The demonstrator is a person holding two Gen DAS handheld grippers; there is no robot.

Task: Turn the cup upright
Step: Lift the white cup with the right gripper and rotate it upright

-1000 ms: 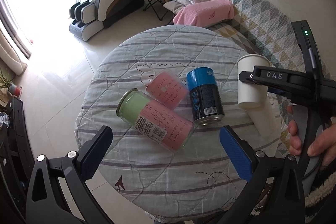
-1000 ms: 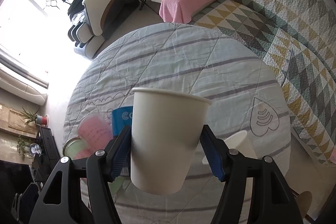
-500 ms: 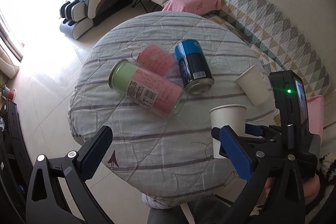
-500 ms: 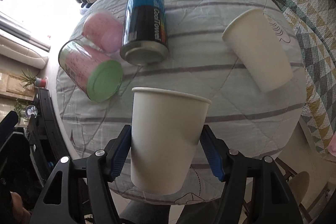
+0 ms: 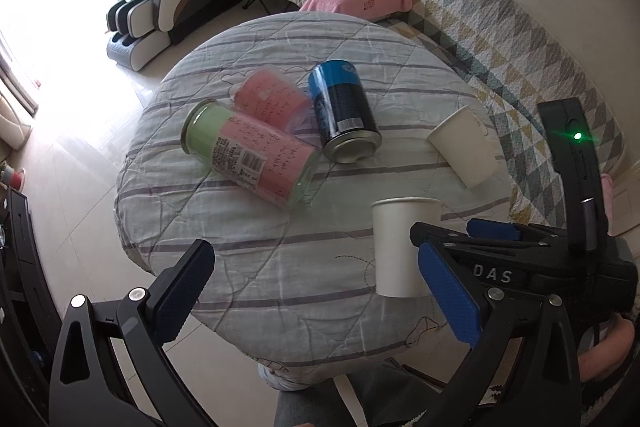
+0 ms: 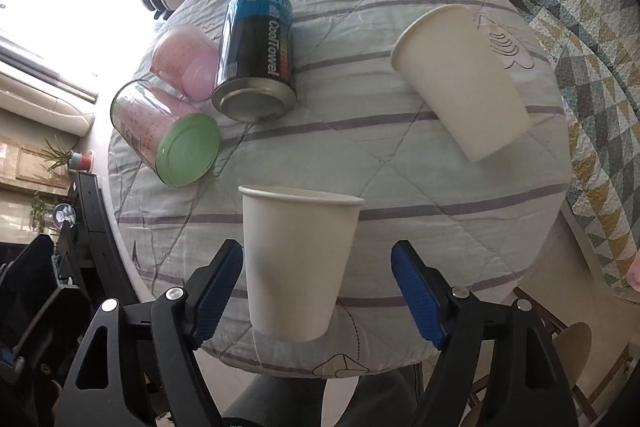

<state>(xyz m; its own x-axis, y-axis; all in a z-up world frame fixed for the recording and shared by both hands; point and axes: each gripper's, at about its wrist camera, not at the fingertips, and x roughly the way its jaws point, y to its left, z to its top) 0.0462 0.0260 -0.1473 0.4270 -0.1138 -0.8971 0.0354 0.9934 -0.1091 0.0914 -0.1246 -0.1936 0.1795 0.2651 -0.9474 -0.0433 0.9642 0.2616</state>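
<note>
A white paper cup (image 6: 298, 261) is seen standing upright, mouth up, on the near part of the round table (image 6: 400, 187). The right gripper (image 6: 318, 297) is spread wide around it: the left pad lies just beside the cup wall, while a clear gap is seen at the right pad, so the cup is not clamped. In the left wrist view the cup (image 5: 402, 247) is seen with that gripper (image 5: 472, 239) beside it. The left gripper (image 5: 316, 299) is held open with nothing between its pads, above the table's near edge. A second cup (image 6: 460, 79) is seen lying on its side farther right. A blue can (image 6: 256, 57), a green-lidded jar (image 6: 164, 131) and a pink container (image 6: 186, 67) are lying together at the left.
</note>
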